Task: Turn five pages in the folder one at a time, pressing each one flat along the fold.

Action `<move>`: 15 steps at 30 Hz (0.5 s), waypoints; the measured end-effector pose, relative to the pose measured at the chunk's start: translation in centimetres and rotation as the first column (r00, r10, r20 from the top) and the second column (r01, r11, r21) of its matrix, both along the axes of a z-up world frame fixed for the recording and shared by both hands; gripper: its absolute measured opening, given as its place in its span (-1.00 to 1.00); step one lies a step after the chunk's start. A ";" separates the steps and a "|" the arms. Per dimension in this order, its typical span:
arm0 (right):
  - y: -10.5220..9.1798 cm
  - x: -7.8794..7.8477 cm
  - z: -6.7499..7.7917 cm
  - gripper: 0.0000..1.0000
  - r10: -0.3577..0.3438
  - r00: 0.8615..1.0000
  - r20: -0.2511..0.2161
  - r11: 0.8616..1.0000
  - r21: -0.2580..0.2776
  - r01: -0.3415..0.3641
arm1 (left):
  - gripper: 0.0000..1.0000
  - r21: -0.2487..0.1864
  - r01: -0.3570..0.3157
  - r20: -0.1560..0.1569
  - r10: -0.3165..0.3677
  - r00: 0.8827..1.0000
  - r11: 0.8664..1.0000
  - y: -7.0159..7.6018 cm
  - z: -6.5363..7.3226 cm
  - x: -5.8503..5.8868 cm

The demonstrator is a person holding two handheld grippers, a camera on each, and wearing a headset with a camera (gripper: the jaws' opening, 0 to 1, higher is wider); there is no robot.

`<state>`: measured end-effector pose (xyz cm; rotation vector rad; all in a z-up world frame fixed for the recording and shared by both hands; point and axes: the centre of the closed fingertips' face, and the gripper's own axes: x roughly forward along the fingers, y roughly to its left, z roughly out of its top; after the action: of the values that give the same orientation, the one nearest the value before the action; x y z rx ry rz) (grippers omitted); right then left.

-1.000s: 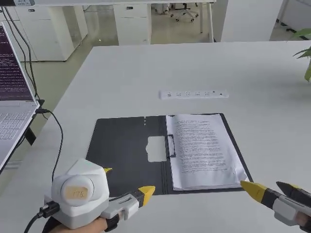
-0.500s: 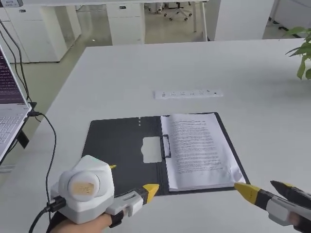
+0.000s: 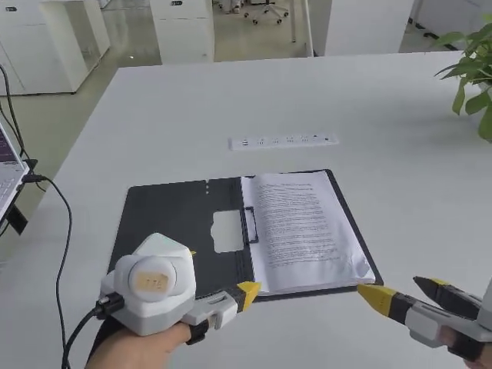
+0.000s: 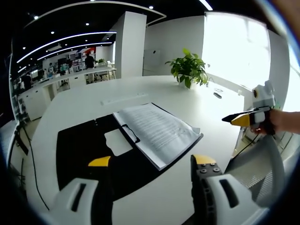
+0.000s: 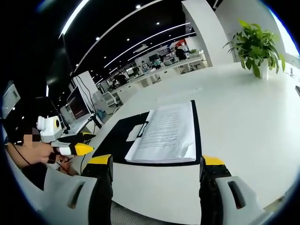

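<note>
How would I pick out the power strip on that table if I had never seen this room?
Start with the big white table and find the open black folder near the person's side. Just beyond its far edge, apart from it, lies the power strip. It is a narrow white bar with a row of sockets, nearly the table's colour, unlike the dark folder.

Your left gripper (image 3: 219,273) has slid right along the folder's (image 3: 177,215) near edge to the fold; your right gripper (image 3: 401,290) has crept closer to the pages (image 3: 307,223).
</note>
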<state>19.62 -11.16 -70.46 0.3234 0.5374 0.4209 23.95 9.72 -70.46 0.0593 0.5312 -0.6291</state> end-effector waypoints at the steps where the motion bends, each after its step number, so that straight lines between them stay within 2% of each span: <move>1: -0.1 0.0 -0.1 0.50 -0.001 1.000 0.000 1.000 0.000 0.001 | 0.33 0.002 0.006 0.001 -0.006 1.000 1.000 -0.3 -0.1 0.1; 15: 0.0 0.1 -0.3 0.49 -0.002 1.000 -0.007 1.000 -0.007 0.002 | 0.29 0.023 0.078 0.000 -0.078 0.997 0.997 -4.3 -1.5 1.7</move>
<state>19.68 -11.19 -70.78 0.3191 0.5450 0.4165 25.61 5.45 -71.92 0.1022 0.5374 -0.6994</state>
